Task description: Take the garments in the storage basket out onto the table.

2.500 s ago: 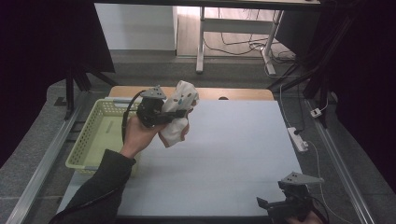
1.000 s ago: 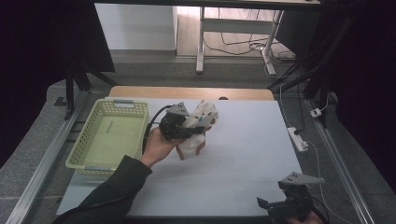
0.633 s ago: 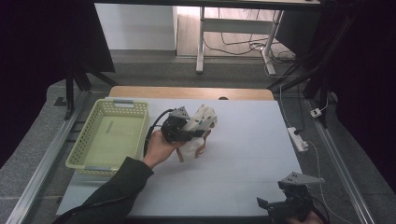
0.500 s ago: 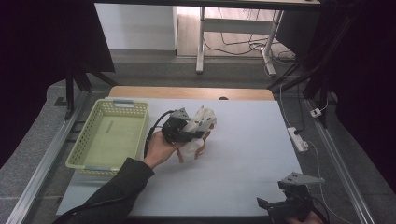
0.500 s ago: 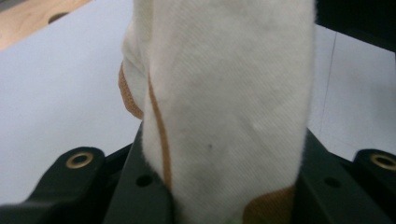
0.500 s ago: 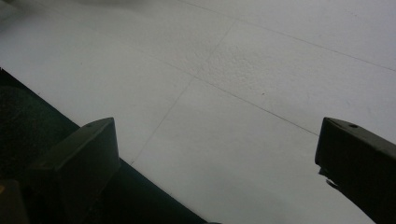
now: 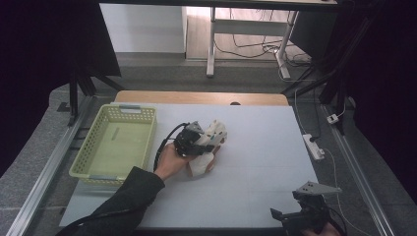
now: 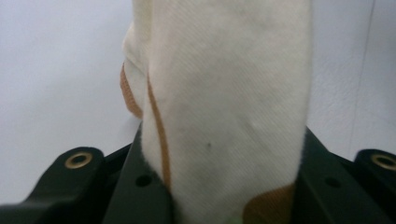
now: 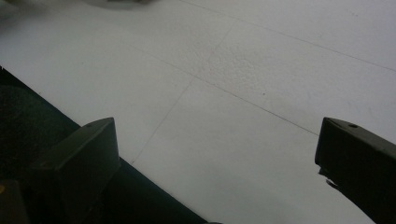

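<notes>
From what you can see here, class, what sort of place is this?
Probably a lab or recording workspace, not a home: a white table ringed by metal rails, a power strip and loose cables on the floor, and a camera-fitted left claw gripping a cloth.

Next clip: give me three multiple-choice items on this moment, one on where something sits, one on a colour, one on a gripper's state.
1. Where is the basket?
A. table's left side
B. right edge
C. on the floor

2. What trims the white cloth?
A. blue
B. orange-brown
C. black

3. How is the left gripper?
A. open over the basket
B. lying on the table
C. shut on the cloth

Key: 1 A, it sits left of the hand in the high view; 2 B, orange-brown edging shows in the left gripper view; 3 C, both jaws press the cloth.
</notes>
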A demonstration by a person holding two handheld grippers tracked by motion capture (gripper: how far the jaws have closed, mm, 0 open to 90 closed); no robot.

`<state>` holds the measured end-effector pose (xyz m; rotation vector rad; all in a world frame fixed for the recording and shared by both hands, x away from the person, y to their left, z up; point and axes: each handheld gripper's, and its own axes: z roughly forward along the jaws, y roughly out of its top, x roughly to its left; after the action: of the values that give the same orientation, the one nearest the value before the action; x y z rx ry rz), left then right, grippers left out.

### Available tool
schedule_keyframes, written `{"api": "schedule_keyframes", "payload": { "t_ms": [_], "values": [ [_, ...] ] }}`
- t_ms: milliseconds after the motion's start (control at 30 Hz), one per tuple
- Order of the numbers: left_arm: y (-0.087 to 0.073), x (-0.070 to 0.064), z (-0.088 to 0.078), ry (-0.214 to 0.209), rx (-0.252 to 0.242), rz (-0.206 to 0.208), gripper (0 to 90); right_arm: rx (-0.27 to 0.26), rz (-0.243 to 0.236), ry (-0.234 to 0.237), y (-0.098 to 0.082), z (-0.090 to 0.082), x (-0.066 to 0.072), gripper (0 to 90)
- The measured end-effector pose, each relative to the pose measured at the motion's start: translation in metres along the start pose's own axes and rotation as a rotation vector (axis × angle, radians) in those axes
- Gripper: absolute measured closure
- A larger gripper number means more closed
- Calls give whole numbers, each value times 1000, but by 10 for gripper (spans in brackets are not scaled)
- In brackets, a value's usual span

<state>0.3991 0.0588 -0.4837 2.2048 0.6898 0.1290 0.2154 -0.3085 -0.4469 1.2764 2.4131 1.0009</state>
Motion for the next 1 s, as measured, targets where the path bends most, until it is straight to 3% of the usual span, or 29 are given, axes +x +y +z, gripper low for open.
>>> {"api": "schedule_keyframes", "payload": {
  "t_ms": [400,633,1000],
  "values": [
    [-11,0,22,26,105,14,693,-1,-4,4,0,0,0,0],
    [-16,-4,34,45,169,64,651,-1,-5,6,0,0,0,0],
    [-19,-6,39,47,177,87,524,0,-9,9,0,0,1,24]
  ]
}}
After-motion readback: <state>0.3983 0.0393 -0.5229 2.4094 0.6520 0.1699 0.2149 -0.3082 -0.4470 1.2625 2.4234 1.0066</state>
